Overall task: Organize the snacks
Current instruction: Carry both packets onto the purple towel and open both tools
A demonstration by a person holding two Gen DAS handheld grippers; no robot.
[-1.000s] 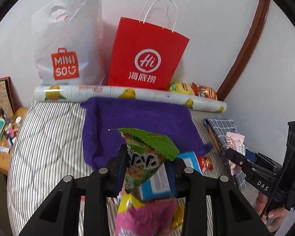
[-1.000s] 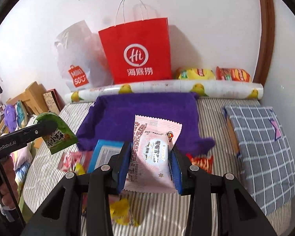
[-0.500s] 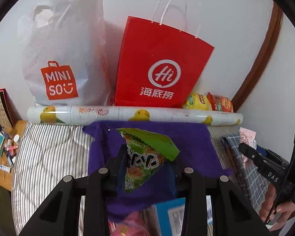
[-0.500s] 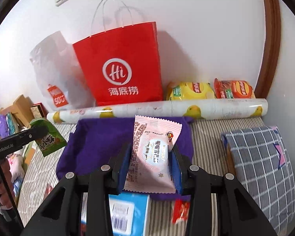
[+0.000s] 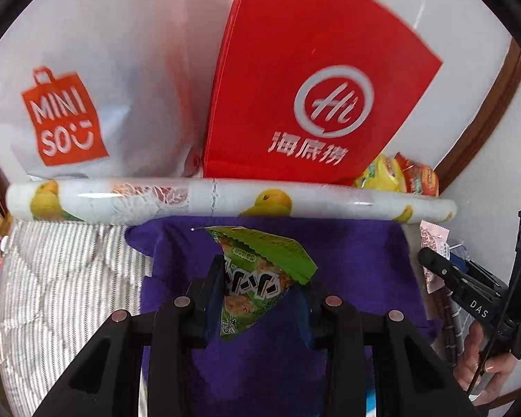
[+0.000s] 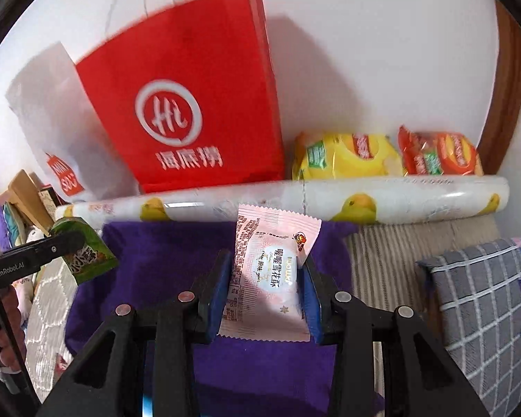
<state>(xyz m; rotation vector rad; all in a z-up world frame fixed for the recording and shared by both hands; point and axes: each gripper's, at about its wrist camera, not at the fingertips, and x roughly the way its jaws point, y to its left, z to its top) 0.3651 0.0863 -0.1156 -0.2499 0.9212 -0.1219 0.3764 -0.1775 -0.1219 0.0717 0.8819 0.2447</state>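
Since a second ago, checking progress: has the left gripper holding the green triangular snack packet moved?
Yes. The left gripper, shut on the green triangular snack packet, has advanced toward the red paper bag, which now looms larger.

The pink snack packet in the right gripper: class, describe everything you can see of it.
The pink snack packet is a glossy plastic pillow pack with crimped, zigzag-cut ends, a pale oval label bearing Chinese characters, and dense small print down one side. It looks sealed and full. It stands on end, tilted slightly, clamped at its two sides between the blue pads of the right gripper, above the purple cloth. Only the pads touch it.
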